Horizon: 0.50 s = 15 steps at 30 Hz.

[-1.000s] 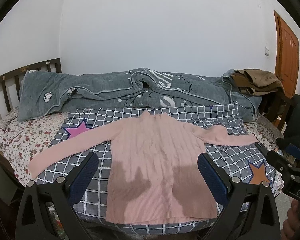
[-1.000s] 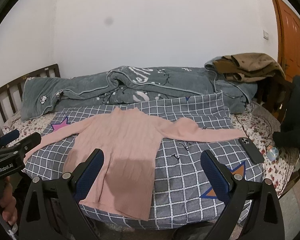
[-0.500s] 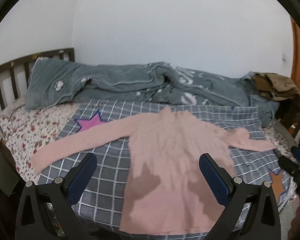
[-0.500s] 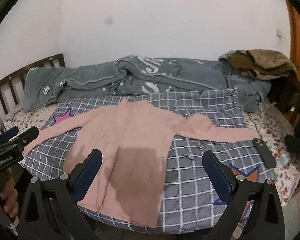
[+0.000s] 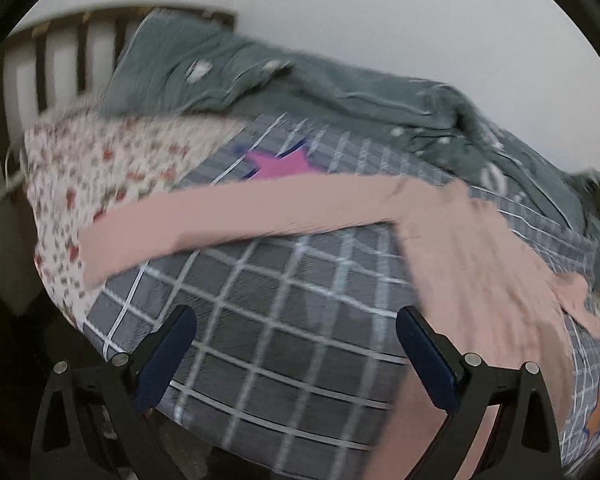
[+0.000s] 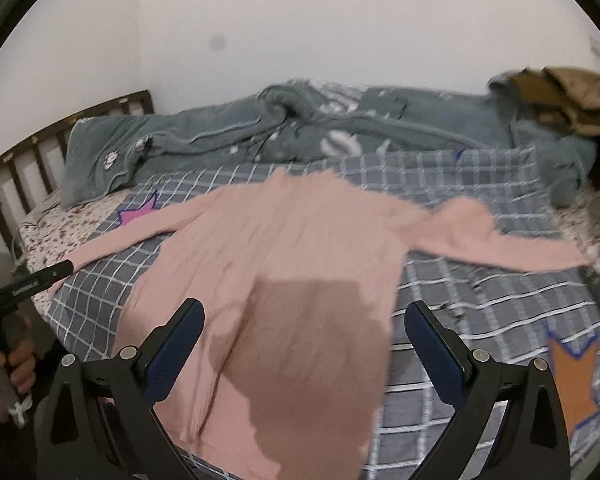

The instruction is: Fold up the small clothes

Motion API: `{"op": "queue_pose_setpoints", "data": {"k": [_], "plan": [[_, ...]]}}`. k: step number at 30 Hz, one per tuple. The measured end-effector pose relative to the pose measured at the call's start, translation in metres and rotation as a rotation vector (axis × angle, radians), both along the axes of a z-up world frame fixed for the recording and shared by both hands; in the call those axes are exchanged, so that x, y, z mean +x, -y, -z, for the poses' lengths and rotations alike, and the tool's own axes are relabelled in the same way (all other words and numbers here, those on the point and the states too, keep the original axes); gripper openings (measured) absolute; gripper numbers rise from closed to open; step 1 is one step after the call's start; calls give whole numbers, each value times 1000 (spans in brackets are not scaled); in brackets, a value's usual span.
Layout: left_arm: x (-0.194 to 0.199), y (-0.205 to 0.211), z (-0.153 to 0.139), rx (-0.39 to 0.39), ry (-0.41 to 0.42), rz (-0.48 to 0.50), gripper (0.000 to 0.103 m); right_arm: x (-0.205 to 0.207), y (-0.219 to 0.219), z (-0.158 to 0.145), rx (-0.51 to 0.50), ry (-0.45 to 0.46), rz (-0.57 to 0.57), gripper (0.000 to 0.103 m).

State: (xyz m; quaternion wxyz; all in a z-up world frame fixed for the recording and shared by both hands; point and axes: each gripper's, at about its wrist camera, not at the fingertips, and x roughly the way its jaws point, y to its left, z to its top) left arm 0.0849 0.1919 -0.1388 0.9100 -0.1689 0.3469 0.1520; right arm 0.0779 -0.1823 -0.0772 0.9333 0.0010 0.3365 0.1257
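Observation:
A pink long-sleeved sweater (image 6: 284, 256) lies flat, sleeves spread, on a grey checked cover (image 6: 472, 304) on the bed. In the left wrist view its left sleeve (image 5: 236, 216) stretches across the middle and the body (image 5: 480, 280) lies at right. My left gripper (image 5: 296, 344) is open and empty, above the checked cover (image 5: 284, 312) in front of that sleeve. My right gripper (image 6: 304, 336) is open and empty, above the sweater's lower body. The left gripper also shows at the left edge of the right wrist view (image 6: 32, 284).
A rumpled grey quilt (image 6: 300, 128) lies along the wall. A floral sheet (image 5: 100, 168) covers the bed's left end, by a dark wooden headboard (image 6: 40, 152). Brown clothes (image 6: 568, 96) are piled at the far right.
My left gripper has swung left and closer to the bed, so the left sleeve now fills its view. My right gripper has moved in over the sweater's lower body. Both stay open.

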Motion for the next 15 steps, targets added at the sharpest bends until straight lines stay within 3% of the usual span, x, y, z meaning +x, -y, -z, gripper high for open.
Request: {"op": "queue_pose_setpoints", "data": {"k": [3,9,12,15], "plan": [[1,-38,23,-93,-10,-65,92,17,-10,12,-16,-24,-24,99],[2,-115,62,-354,21,-215,85,50,-22,18,23,-6,-63,98],[5,-137,73,-416,37,-259,80,67,-29,15,43,-18,-99,97],[10,-146,71,-404,56,-289,79,84,-37,15,25,-5,-114,97]]}}
